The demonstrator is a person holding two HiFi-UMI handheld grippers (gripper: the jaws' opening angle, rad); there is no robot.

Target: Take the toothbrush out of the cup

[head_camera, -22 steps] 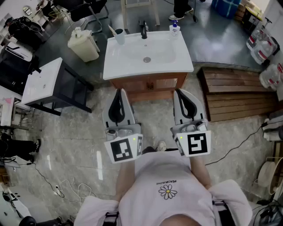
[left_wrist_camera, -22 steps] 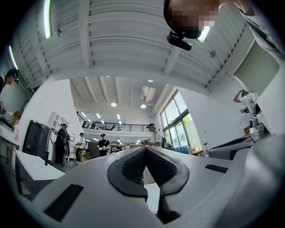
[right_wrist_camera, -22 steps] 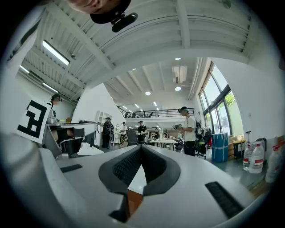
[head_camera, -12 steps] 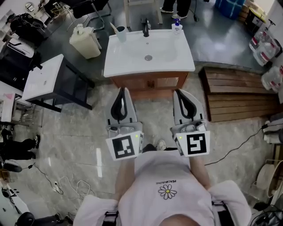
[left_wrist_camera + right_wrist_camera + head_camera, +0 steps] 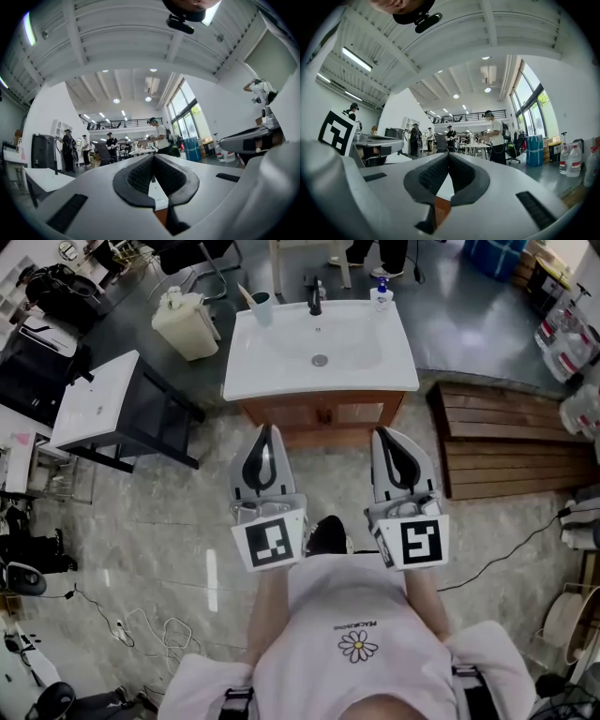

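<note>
In the head view a pale cup stands on the back left corner of the white washbasin, with a toothbrush leaning out of it to the left. My left gripper and right gripper hover side by side over the floor in front of the basin cabinet, well short of the cup. Both point towards the basin. Each gripper's jaws are shut, tips touching, with nothing between them. The cup and toothbrush do not show in either gripper view.
A black tap and a soap bottle stand at the basin's back edge. A cream bin sits left of the basin, a white-topped table further left, wooden pallets to the right. Cables lie on the floor.
The basin has slid slightly down and right in the head view, and both grippers sit a little further right. Their jaws stayed shut.
</note>
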